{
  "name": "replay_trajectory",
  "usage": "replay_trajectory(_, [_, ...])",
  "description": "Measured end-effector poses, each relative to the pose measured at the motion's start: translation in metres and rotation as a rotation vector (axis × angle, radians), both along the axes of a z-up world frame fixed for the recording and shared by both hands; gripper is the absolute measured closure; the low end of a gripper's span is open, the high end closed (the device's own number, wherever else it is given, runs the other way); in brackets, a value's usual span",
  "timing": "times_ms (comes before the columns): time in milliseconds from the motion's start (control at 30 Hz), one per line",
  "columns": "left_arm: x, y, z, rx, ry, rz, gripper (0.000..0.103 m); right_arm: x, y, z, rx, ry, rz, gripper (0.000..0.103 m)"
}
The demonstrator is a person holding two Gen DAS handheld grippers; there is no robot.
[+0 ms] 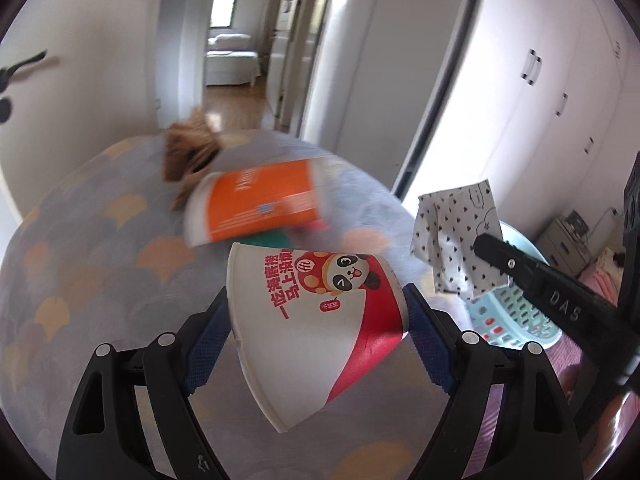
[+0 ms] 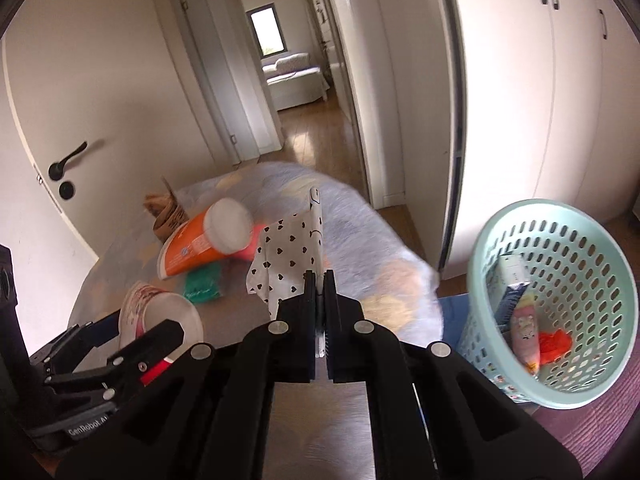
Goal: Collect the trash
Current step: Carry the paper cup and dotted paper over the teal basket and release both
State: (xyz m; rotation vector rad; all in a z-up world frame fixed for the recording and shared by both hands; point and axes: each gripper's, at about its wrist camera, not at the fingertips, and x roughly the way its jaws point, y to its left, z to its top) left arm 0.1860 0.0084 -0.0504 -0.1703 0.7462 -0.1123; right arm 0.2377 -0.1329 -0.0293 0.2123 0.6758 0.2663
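My left gripper (image 1: 316, 312) is shut on a white and red paper cup with a panda print (image 1: 312, 320), held above the patterned rug (image 1: 100, 272). The cup also shows in the right wrist view (image 2: 160, 316). My right gripper (image 2: 319, 280) is shut on a white wrapper with black hearts (image 2: 288, 264), also seen in the left wrist view (image 1: 452, 240). A light blue mesh basket (image 2: 516, 216) stands to the right and holds several pieces of trash. An orange cup (image 2: 200, 246), a green wrapper (image 2: 202, 284) and a brown paper bag (image 2: 166, 212) lie on the rug.
A white door with a black handle (image 2: 66, 164) is at the left. White wardrobes (image 2: 540, 100) stand at the right. A hallway with a wooden floor (image 2: 312, 132) leads to a far room. A purple mat (image 2: 600, 420) lies under the basket.
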Motion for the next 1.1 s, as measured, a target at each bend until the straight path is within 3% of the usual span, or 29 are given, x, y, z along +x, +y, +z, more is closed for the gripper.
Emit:
replay_trajectory(300, [0.009, -0.067, 0.018, 0.049, -0.061, -0.141, 0.023, -0.004, -0.066, 0.013, 0.018, -0.035, -0.131, 0.101])
replay_trajectory(567, [0.015, -0.121, 0.015, 0.073, -0.079, -0.260, 0.023, -0.010, -0.121, 0.003, 0.024, -0.017, -0.256, 0.101])
replay_trajectory(933, [0.038, -0.204, -0.002, 0.092, -0.085, -0.447, 0.023, -0.005, -0.205, -0.034, 0.050, 0.102, -0.483, 0.101])
replay_trajectory(1100, [0.050, -0.229, -0.017, 0.097, -0.051, -0.500, 0.023, -0.005, -0.225, -0.053, 0.067, 0.160, -0.534, 0.101])
